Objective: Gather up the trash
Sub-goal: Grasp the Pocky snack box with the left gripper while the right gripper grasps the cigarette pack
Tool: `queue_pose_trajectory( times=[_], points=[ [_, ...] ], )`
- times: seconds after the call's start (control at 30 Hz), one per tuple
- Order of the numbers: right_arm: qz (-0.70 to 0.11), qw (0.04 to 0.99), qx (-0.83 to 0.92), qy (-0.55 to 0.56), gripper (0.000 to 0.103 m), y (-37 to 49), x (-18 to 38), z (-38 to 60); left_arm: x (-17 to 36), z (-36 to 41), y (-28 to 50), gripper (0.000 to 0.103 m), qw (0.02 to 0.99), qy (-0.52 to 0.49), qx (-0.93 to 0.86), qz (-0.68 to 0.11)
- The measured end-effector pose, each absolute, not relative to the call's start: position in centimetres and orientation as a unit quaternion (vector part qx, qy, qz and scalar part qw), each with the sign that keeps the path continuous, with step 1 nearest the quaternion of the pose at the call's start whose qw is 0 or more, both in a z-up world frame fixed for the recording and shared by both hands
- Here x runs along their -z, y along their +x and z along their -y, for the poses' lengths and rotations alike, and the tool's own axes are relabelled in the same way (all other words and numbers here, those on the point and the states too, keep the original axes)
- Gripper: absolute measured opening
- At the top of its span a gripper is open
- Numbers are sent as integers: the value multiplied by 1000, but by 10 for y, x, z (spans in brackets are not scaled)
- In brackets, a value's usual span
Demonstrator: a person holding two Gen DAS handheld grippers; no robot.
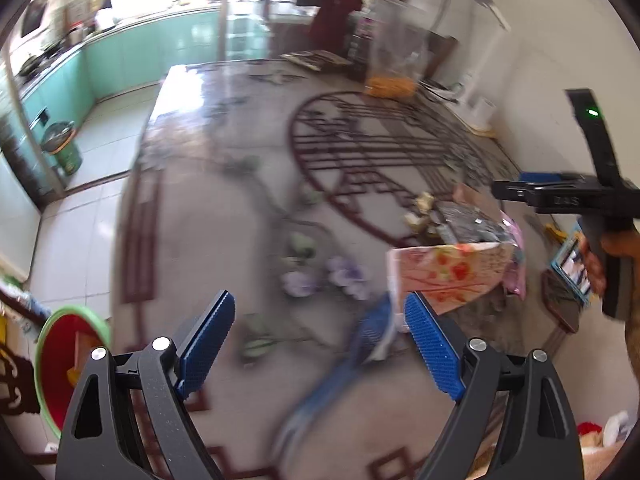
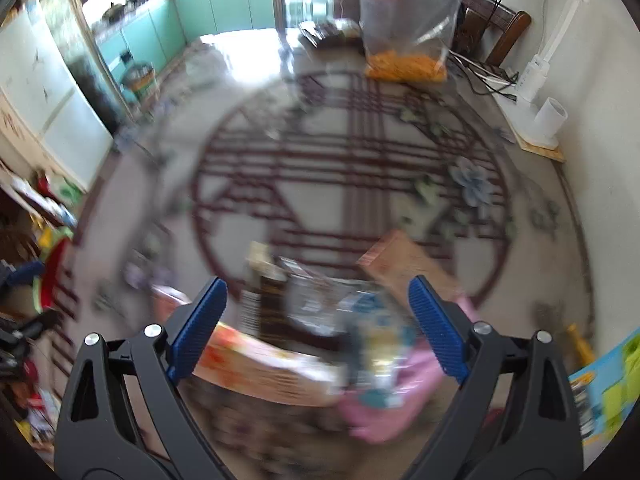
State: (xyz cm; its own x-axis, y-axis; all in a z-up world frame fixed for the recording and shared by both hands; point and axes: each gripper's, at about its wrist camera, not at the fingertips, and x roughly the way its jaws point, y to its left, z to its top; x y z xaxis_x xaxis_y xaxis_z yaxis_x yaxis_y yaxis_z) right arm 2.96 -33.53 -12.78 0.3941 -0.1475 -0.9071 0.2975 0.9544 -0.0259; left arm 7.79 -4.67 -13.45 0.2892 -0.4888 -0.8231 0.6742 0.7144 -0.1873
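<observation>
A cardboard box [image 1: 452,276] with a red fruit print stands on the patterned table and holds wrappers and scraps [image 1: 460,220]. A blurred blue and white wrapper [image 1: 360,344] lies on the table between my left gripper's fingers. My left gripper [image 1: 320,344] is open and empty above it. My right gripper [image 2: 318,328] is open and empty over the box [image 2: 260,368] and its trash, next to a pink wrapper [image 2: 392,404]. The right gripper also shows in the left wrist view [image 1: 576,196], right of the box.
A clear plastic bag with orange bits [image 1: 394,60] stands at the table's far end. A red basin with a green rim [image 1: 68,360] sits on the floor at the left. A white cup [image 2: 550,118] stands by the wall. A phone [image 1: 572,268] lies at the right edge.
</observation>
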Motion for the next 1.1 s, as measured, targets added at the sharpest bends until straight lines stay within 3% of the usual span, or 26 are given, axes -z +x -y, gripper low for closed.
queue_pose_trajectory(
  times=[0.23, 0.4, 0.53, 0.6, 0.73, 0.87, 1.1],
  points=[
    [-637, 767, 72, 13, 86, 27, 197, 410, 139, 126, 42, 84, 758, 140, 429, -471],
    [-666, 745, 34, 8, 86, 39, 233, 421, 149, 173, 23, 84, 720, 226, 460, -468],
    [-655, 755, 11, 14, 82, 49, 238, 423, 160, 201, 16, 84, 694, 280, 471, -467],
    [-648, 761, 6, 14, 56, 54, 233, 423, 167, 213, 14, 84, 683, 304, 471, -469],
    [-630, 776, 15, 36, 56, 62, 221, 433, 179, 230, 11, 85, 675, 342, 463, -462],
    [-602, 793, 33, 84, 56, 61, 209, 449, 183, 243, 7, 93, 670, 367, 468, -445],
    [-569, 809, 32, 145, 55, 54, 195, 461, 191, 263, -3, 94, 649, 446, 469, -399]
  ],
)
